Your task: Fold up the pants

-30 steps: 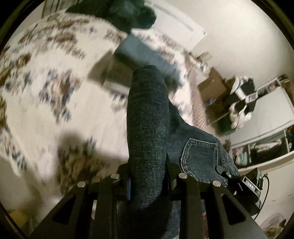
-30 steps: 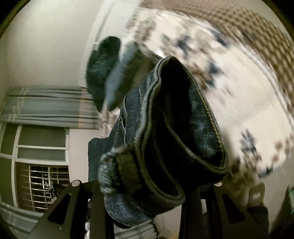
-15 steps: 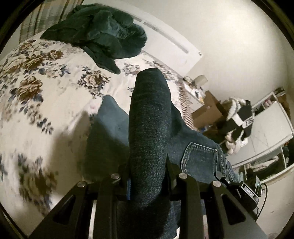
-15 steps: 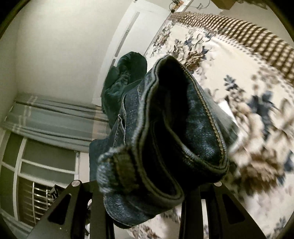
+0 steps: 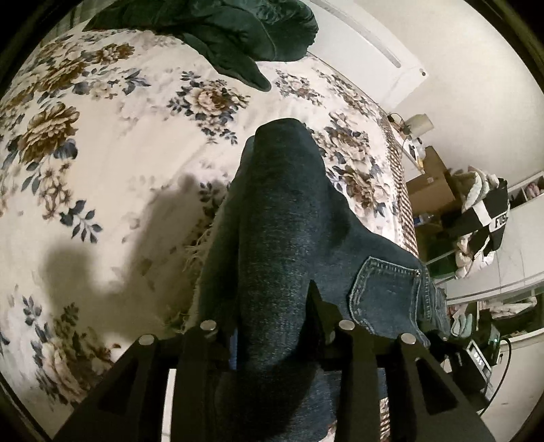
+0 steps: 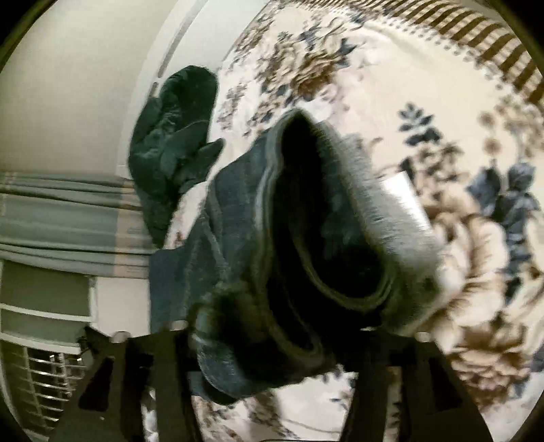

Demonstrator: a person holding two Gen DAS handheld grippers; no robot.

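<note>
2 grippers are clamped on the jeans (image 5: 272,258): left gripper (image 5: 272,336) on a leg fold, right gripper (image 6: 272,340) on the waistband. Since 1 second ago they've dropped toward the bed (image 5: 119,153); frayed hems now trail at 9 o'clock, ready for laying flat.

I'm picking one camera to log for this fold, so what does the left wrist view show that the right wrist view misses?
Only the left wrist view shows the back pocket of the jeans, the frayed hem, and the cluttered shelves.

Only the right wrist view shows the open waistband, the curtain and the window grille.

Both show the left gripper and right gripper each clamped on the jeans, plus the floral bedspread and the dark green garment.
</note>
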